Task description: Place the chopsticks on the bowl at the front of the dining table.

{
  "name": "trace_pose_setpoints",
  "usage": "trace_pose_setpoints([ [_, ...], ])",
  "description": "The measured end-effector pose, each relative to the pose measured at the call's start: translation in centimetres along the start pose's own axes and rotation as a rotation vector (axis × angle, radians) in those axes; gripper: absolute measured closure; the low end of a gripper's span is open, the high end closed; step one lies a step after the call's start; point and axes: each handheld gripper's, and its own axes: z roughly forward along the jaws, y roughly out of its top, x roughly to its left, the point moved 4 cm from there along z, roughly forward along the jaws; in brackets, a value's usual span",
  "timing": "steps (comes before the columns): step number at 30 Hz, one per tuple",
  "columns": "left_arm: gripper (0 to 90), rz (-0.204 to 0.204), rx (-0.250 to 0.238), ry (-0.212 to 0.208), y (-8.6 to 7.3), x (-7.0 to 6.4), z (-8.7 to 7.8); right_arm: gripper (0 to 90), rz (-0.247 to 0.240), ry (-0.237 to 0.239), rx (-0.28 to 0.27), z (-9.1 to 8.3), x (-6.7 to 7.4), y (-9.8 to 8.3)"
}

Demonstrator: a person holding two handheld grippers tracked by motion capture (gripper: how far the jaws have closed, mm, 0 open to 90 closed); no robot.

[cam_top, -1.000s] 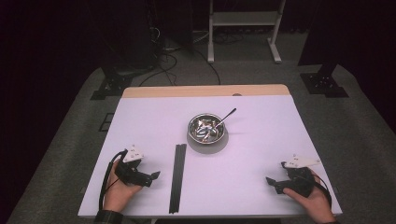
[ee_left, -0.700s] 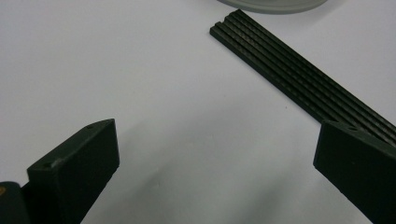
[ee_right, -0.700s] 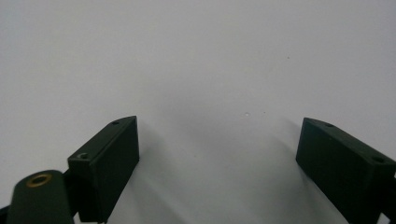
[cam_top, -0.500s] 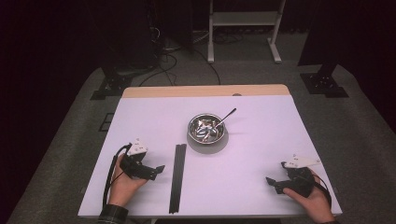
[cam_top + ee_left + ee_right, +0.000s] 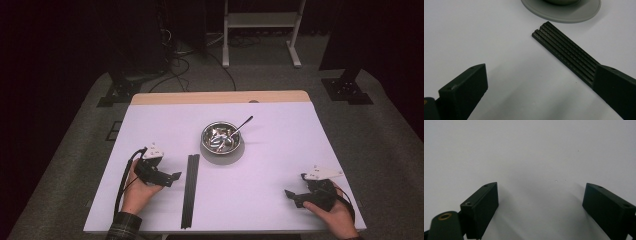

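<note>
A long black ridged strip [image 5: 190, 189] lies lengthwise on the white table, left of centre; its far end [image 5: 564, 51] shows in the left gripper view, running under the right jaw. My left gripper [image 5: 173, 176] is held open just left of the strip, low over the table, nothing between its jaws. A metal bowl [image 5: 221, 137] on a grey saucer [image 5: 564, 13] holds a spoon [image 5: 243, 124] and small metal pieces. My right gripper [image 5: 290, 194] rests open near the front right corner over bare table [image 5: 536, 157].
The white table top [image 5: 280, 165] has a wooden strip along its far edge [image 5: 220, 97]. Beyond it are a dark floor, cables [image 5: 180, 55] and a white stand [image 5: 262, 30]. Black stand feet sit left and right of the table.
My left gripper has moved forward and right, closer to the black strip. The right gripper has stayed in place.
</note>
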Motion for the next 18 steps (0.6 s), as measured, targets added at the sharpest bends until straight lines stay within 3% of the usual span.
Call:
trace_pose_setpoints([
  [18,0.0,-0.013,-0.018,-0.005,1.9,0.7,1.4,11.4,0.0,0.0,0.0,0.0,0.0,0.0],
])
